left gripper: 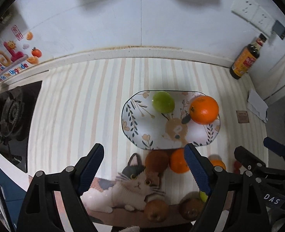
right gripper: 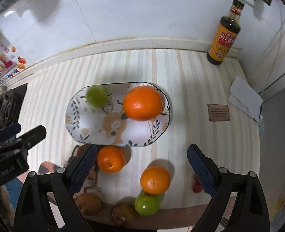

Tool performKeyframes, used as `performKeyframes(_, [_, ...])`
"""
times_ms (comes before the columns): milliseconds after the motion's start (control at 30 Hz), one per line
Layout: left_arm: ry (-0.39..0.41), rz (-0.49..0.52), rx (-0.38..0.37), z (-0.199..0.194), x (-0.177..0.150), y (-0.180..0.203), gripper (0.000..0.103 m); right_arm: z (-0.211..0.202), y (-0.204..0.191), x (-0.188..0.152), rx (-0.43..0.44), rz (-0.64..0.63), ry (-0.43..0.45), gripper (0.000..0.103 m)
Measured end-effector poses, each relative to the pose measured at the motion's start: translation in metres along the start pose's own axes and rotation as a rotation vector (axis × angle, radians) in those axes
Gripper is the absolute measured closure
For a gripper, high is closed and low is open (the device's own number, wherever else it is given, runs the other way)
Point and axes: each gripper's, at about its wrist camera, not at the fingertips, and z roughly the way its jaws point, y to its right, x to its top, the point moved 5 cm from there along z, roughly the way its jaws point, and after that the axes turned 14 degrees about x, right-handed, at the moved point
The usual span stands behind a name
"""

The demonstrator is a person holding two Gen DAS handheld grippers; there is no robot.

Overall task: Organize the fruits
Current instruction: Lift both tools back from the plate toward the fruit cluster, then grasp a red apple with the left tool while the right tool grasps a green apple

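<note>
Fruits: orange (right gripper: 142,102) and green apple (right gripper: 96,96) sit on plate (right gripper: 72,123), two oranges just below it; both grippers' fingers (left gripper: 197,171) spread, holding nothing.

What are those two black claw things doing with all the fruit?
A person holds them to sort fruit onto the flowery plate. A big orange and a green fruit already sit on it. Both the left gripper and right gripper hang open and empty over the oranges, brown fruits and green apple still waiting on the counter.
</note>
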Motion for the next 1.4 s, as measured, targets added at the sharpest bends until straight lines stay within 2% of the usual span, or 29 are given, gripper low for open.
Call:
performKeyframes(200, [0.053, 0.003, 0.001, -0.037, -0.016, -0.008, 0.019, -0.043, -0.014, -0.019, 0.015, -0.01, 0.061, 0.007])
performKeyframes(500, [0.099, -0.001, -0.042, -0.08, -0.032, -0.014, 0.019, -0.093, -0.032, -0.04, 0.021, -0.03, 0.128, 0.007])
performKeyframes(700, [0.11, 0.0, -0.065, -0.091, -0.037, -0.016, 0.019, -0.11, -0.038, -0.045, 0.046, -0.017, 0.158, 0.007])
performKeyframes(833, [0.098, 0.0, -0.074, -0.083, -0.038, -0.015, 0.018, -0.111, -0.036, -0.049, 0.069, 0.008, 0.155, 0.006])
performKeyframes(867, [0.088, 0.01, -0.074, -0.079, -0.039, -0.013, 0.007, -0.106, -0.033, -0.051, 0.073, 0.016, 0.14, 0.006])
performKeyframes(900, [0.078, 0.02, -0.077, -0.073, -0.041, -0.011, 0.0, -0.101, -0.029, -0.054, 0.079, 0.029, 0.125, 0.006])
performKeyframes(933, [0.068, 0.028, -0.08, -0.066, -0.043, -0.009, 0.0, -0.096, -0.025, -0.056, 0.084, 0.04, 0.112, 0.006])
performKeyframes(1067, [-0.032, 0.057, -0.06, -0.025, -0.058, -0.001, 0.0, -0.053, 0.0, -0.077, 0.117, 0.116, -0.002, 0.006])
performKeyframes(1167, [-0.16, 0.094, -0.042, 0.019, -0.082, 0.008, 0.0, -0.011, 0.027, -0.102, 0.152, 0.22, -0.105, 0.006])
performKeyframes(1300, [-0.341, 0.136, -0.069, 0.07, -0.119, 0.027, 0.0, 0.035, 0.061, -0.134, 0.209, 0.373, -0.209, 0.006])
performKeyframes(1400, [-0.452, 0.15, -0.101, 0.099, -0.145, 0.041, 0.0, 0.056, 0.077, -0.154, 0.247, 0.455, -0.247, 0.006])
